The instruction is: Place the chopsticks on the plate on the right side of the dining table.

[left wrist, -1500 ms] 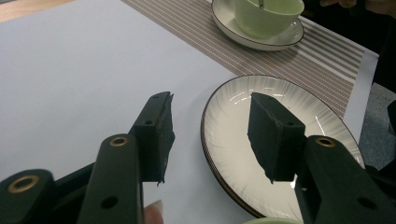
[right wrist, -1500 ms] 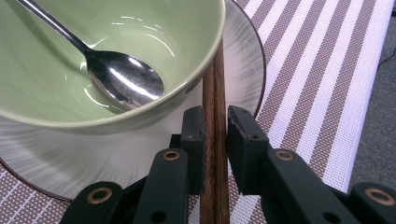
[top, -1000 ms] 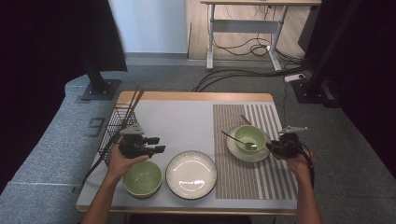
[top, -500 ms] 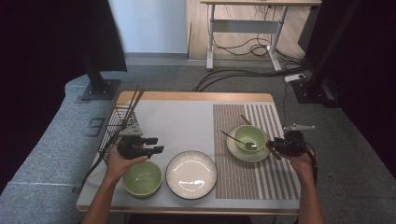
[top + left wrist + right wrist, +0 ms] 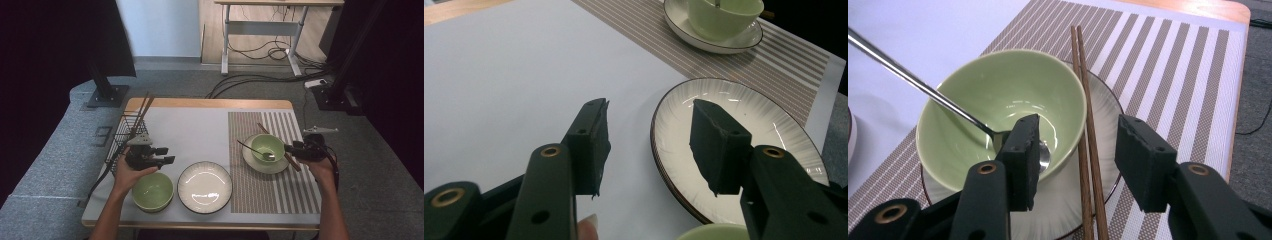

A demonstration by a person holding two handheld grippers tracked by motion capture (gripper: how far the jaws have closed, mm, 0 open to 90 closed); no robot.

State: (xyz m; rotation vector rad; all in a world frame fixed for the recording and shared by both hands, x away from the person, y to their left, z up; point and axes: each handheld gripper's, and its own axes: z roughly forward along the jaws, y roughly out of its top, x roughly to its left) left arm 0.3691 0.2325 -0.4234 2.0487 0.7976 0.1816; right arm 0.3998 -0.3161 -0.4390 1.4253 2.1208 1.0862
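Right gripper view has the right hand-held gripper (image 5: 1075,155) spread wide over the chopsticks (image 5: 1087,130), which lie on the saucer (image 5: 1105,112) beside the green bowl (image 5: 998,100). Left hand-held gripper (image 5: 649,145) is released too, hovering at the white plate (image 5: 769,125).

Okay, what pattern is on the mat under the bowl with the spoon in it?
Brown and white stripes on the mat, clearest in the right gripper view.
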